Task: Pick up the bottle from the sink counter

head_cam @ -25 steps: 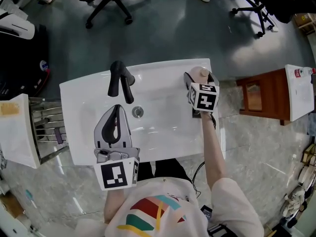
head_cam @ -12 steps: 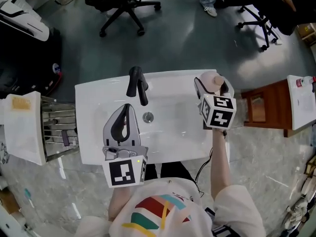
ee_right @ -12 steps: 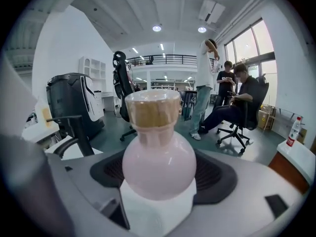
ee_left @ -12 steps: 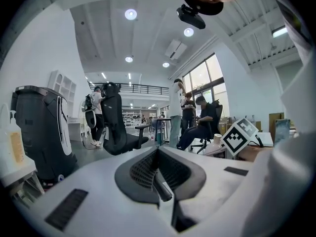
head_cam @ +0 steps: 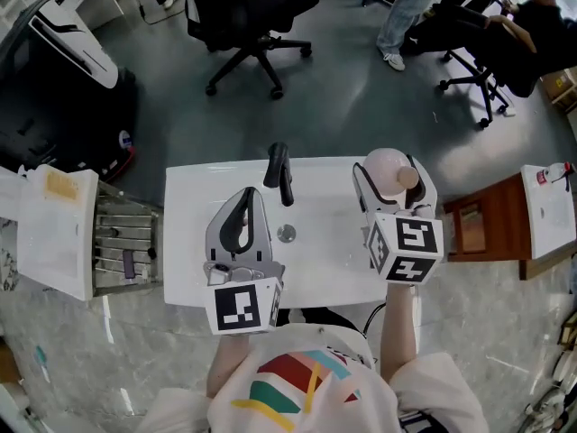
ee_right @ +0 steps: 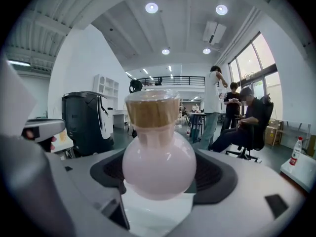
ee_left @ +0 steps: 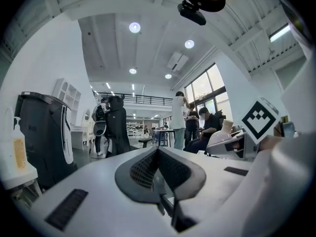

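A round pale-pink bottle (head_cam: 386,164) with a tan cap sits between the fingers of my right gripper (head_cam: 389,175), which is shut on its belly. The bottle is held up over the right end of the white sink counter (head_cam: 325,273). In the right gripper view the bottle (ee_right: 159,168) fills the middle, cap upward, with the right gripper (ee_right: 160,177) clasping it from both sides. My left gripper (head_cam: 245,198) hangs over the basin's left half, shut and empty. In its own view the left gripper (ee_left: 158,153) has its dark pads pressed together.
A black faucet (head_cam: 279,172) rises at the sink's back, with the drain (head_cam: 287,234) below it. A metal rack (head_cam: 126,242) stands at the left and a wooden stool (head_cam: 478,224) at the right. Office chairs (head_cam: 252,12) and seated people are beyond.
My right gripper has risen toward the head camera with the bottle, which has left the counter's back right corner. The left gripper also came up a little. The head view has shifted.
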`<state>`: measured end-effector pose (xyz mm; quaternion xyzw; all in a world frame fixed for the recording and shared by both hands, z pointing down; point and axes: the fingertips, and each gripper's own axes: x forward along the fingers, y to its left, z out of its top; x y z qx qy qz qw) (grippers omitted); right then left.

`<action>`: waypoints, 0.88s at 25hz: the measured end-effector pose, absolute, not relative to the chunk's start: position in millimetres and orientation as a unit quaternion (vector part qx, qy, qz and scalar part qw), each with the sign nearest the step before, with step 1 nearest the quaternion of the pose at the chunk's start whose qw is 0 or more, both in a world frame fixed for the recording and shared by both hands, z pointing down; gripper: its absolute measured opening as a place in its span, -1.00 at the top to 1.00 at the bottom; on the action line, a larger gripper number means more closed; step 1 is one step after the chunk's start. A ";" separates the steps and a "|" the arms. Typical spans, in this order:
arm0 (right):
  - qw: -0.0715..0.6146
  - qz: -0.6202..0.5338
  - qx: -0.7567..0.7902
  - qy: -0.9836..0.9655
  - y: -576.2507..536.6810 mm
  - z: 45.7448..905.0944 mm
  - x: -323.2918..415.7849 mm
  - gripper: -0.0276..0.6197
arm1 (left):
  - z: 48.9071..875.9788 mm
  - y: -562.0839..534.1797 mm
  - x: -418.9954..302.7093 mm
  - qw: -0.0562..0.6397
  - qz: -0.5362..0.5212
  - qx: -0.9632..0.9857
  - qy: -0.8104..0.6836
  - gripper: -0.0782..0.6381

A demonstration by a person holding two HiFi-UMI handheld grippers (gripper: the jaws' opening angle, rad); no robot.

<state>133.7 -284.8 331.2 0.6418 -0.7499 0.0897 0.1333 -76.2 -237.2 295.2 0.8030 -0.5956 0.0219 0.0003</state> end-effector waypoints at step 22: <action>0.061 0.005 0.584 -0.809 -207.6 278.8 33.7 -0.28 | 250.6 -221.7 -101.7 -0.053 -0.017 0.788 -0.613 0.73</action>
